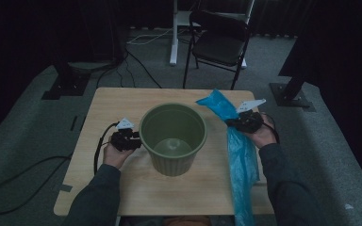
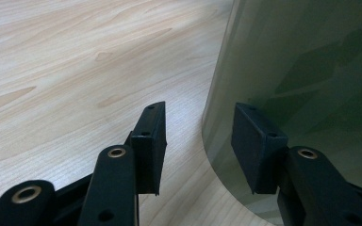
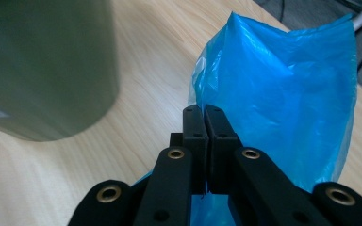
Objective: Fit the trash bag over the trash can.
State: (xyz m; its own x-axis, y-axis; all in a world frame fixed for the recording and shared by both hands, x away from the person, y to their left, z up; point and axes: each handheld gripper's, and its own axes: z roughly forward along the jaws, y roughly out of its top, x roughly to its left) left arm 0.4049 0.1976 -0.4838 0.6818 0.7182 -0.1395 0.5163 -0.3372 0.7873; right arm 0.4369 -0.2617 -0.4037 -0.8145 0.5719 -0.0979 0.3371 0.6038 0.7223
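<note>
Table (image 1: 122,101): pale wood, square, set on grey carpet; a black folding chair (image 1: 219,40) stands behind it, well apart.

Bin (image 1: 173,136): olive-green plastic, ribbed wall, upright near the table's middle, open mouth up. It stands between my two hands.

Bag (image 1: 240,155): thin blue plastic, crinkled and translucent. It lies in a long strip along the table's right side and hangs over the near edge; its top end stands up just right of the bin's rim.

Right gripper (image 3: 202,117): jaws pinched together on the bag's film, blue sheet fanning out beyond the tips.

Left gripper (image 2: 200,141): jaws spread wide, nothing gripped. I see one jaw over bare wood and the other in front of the bin's wall, low down; I cannot tell whether that one touches it. The bin's curved side blocks the way ahead.
</note>
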